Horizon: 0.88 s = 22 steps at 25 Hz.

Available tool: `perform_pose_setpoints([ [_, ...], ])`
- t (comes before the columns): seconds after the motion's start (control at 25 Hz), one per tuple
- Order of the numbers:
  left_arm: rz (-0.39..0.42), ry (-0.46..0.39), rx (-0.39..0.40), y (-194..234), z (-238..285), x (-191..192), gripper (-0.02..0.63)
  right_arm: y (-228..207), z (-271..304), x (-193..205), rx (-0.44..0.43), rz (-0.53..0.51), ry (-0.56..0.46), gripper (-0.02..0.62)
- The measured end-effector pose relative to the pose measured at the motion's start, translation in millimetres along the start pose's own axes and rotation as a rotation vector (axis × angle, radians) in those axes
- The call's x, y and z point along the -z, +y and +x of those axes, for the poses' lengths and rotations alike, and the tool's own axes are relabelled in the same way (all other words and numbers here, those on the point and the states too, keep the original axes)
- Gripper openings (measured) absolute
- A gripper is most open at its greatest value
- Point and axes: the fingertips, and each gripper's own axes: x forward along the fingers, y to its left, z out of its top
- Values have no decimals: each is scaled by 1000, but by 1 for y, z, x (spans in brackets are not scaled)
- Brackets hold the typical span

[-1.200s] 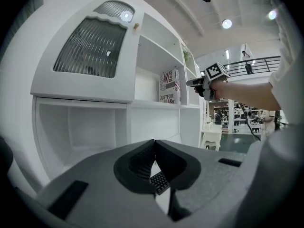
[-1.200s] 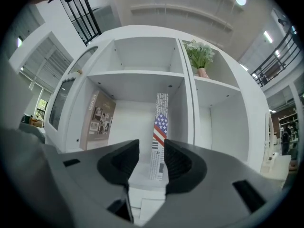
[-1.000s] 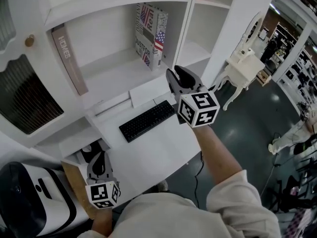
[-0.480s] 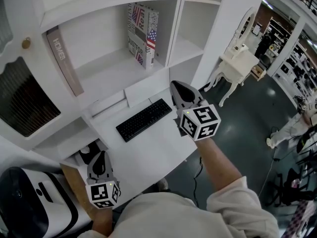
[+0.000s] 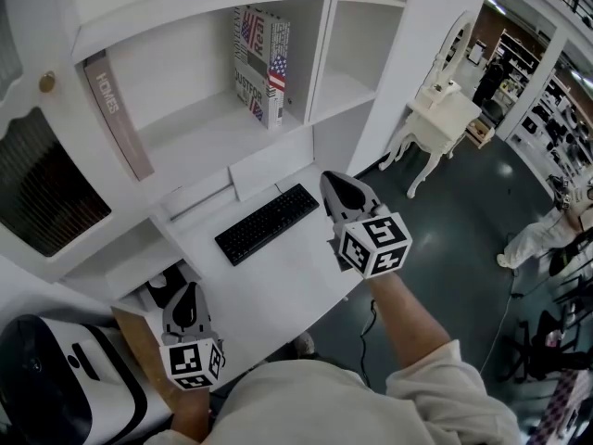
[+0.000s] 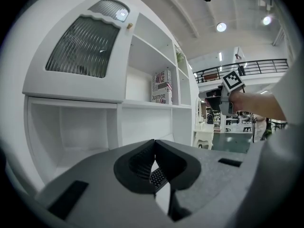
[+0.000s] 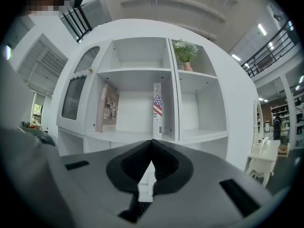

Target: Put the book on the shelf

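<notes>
My right gripper (image 5: 336,184) and left gripper (image 5: 188,293) are both clenched, empty; flat flag-print book (image 5: 260,63) upright on smooth white shelf (image 5: 208,137), top hidden.

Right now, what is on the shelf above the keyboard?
Two books: a flag book upright at the right end, a brown book leaning at the left. Whatever lies behind the brown one is hidden.
</notes>
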Motion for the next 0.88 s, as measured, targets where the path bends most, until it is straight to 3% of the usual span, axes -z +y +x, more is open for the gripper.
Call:
perform_pose_setpoints([
  [0.88,0,4,1,-5,1,0,3,-2,-2,6,-8,2,19,3],
])
